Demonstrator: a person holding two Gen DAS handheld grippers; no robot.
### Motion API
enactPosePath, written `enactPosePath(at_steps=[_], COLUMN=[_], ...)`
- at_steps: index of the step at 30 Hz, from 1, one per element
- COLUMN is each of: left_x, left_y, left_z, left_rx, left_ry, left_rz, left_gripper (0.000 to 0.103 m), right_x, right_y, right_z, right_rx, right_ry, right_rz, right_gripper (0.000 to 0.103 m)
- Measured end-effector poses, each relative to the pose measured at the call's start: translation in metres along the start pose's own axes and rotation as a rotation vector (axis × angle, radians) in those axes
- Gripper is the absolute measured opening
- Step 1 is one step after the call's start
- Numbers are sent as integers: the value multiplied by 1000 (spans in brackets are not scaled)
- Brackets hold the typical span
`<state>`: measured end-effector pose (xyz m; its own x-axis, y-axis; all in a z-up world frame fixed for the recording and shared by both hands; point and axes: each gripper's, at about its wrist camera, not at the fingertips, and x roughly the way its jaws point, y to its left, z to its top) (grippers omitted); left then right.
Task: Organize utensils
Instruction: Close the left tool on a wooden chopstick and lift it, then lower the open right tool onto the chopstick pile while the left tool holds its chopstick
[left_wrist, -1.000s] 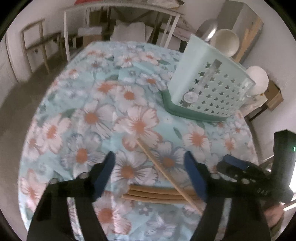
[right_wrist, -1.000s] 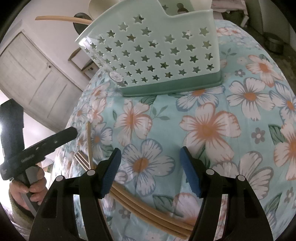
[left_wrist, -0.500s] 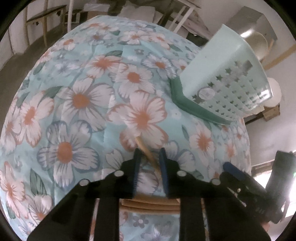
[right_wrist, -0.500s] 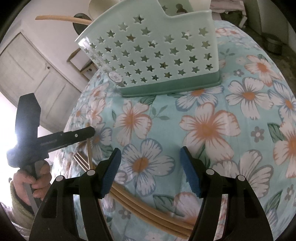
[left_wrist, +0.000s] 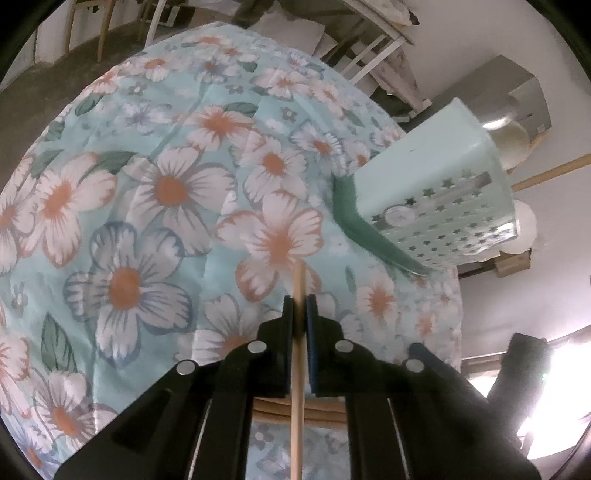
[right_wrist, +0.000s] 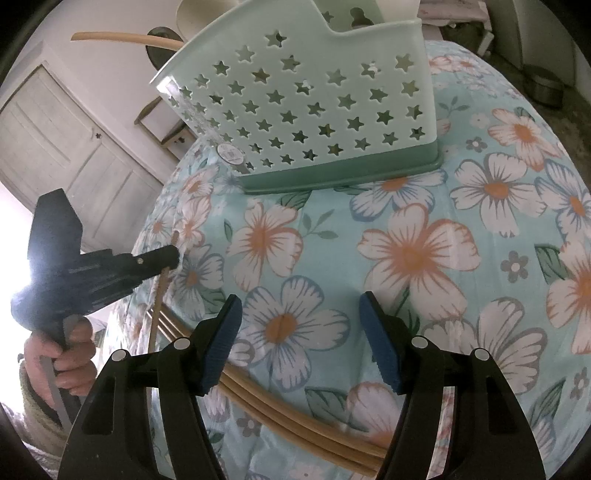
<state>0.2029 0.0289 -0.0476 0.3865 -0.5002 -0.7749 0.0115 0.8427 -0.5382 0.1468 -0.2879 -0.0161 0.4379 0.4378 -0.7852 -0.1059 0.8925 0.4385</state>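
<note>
**No readable text in either view**

No words, numbers, brand names or signs can be read in either camera view. The one label in sight is a small round white sticker (right_wrist: 229, 153) low on the star-punched wall of the mint-green utensil caddy (right_wrist: 314, 107), near its darker green base. In the right wrist view the sticker shows a faint greyish printed patch at its centre, too small and blurred to make out. In the left wrist view the same sticker (left_wrist: 398, 216) appears as a pale disc with no legible marks. The left gripper's (right_wrist: 173, 258) black body carries a short line of embossed lettering, too dark to read.
</note>
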Motion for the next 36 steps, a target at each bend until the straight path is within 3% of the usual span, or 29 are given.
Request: enactPosePath(at_steps=[11, 27, 36], left_x=[-31, -43, -57], left_y=[5, 14, 34], left_z=[2, 1, -3], left_rx=[0, -27, -55], left_ry=[-60, -100, -147], left_rz=[-4, 12, 70], left_gripper=[6, 6, 6], right_x=[-1, -1, -8], right_y=[0, -1, 6], right_z=[-1, -1, -2], right_rx=[1, 4, -30], right_ry=[-1, -4, -30], right_rz=[2, 3, 38], right_gripper=[63, 63, 62])
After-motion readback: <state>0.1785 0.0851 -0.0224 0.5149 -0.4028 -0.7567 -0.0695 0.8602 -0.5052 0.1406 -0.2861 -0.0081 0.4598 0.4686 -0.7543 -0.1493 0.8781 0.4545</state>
